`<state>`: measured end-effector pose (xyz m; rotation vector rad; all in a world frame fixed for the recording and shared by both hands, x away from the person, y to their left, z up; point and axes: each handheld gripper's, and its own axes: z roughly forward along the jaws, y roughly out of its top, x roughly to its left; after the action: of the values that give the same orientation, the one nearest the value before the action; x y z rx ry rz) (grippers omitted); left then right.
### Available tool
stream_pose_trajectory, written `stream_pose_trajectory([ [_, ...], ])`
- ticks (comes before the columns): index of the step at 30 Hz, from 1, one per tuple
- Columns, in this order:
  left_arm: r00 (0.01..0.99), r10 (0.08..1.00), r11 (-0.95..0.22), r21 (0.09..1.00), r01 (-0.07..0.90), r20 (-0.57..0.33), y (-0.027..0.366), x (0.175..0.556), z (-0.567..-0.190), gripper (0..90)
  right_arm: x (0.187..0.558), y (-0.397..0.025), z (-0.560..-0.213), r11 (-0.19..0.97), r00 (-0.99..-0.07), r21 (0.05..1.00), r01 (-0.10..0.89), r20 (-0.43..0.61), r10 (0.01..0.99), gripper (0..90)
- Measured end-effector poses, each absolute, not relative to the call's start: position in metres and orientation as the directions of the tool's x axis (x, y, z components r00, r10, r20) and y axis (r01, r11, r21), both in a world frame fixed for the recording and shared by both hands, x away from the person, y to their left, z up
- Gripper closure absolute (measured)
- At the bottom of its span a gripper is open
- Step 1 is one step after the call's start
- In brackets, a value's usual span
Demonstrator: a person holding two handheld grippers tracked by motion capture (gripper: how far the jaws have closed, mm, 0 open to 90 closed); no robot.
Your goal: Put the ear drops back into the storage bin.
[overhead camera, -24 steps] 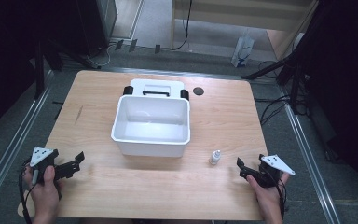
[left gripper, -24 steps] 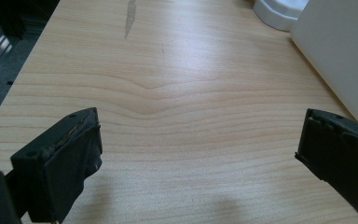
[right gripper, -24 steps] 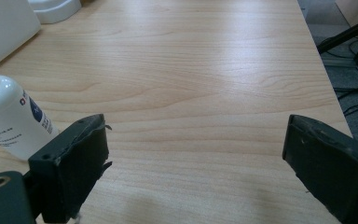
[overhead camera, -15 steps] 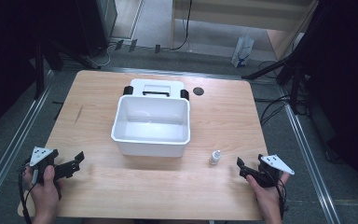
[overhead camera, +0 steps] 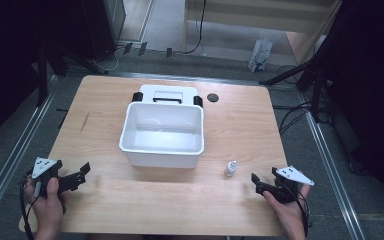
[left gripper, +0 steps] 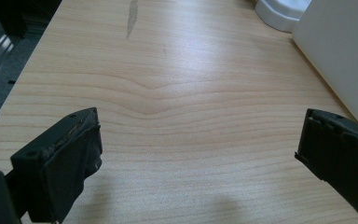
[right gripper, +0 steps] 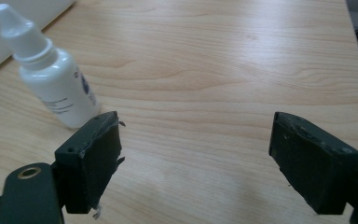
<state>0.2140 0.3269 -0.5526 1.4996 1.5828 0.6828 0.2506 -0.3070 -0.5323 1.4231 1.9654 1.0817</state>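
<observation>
Pale wood grain runs across the table (overhead camera: 240, 125), and on it a small white dropper bottle (overhead camera: 231, 168) is seen standing upright, just off the near right corner of the white bin (overhead camera: 162, 134). The bottle lies ahead of and to the left of the right hand-held gripper (overhead camera: 258, 183), near it but not touching; its long axis is vertical, cap up. In the right gripper view the bottle (right gripper: 51, 74) appears tilted at upper left, just beyond the tip of the left jaw and outside the gap — the tilt is judged to belong to the camera, not the bottle. The right hand-held gripper (right gripper: 196, 154) is released, its jaws spread wide over bare wood. The left hand-held gripper (overhead camera: 82, 172) is released as well and rests at the near left of the table, well apart from the bottle, with the bin between the two. The right hand is clearly the nearer, so a pick by it is judged the likely next move; a short shift forward and leftward would be needed to bring the bottle between the jaws.

The printed label and nozzle are made out in the right gripper view alone. A bare side wall of the bin (left gripper: 340, 51) is shown in the left gripper view — with open wood below the left hand-held gripper (left gripper: 198, 149). A lid (overhead camera: 169, 94) behind the bin is given by the high view.
</observation>
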Motion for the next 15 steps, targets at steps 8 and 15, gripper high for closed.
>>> stream_pose_trajectory([
  [8,0.059,0.979,0.136,0.839,0.527,-0.196,0.327,0.214,-0.553,0.5,0.26,-0.279,-0.502,0.347,-0.457,0.718,0.603,-0.046,0.888,15.8],
  [15,0.054,0.979,0.139,0.841,0.523,-0.196,0.327,0.215,-0.553,0.5,0.27,-0.258,-0.483,0.471,-0.522,0.61,0.637,-0.107,0.846,15.2],
])
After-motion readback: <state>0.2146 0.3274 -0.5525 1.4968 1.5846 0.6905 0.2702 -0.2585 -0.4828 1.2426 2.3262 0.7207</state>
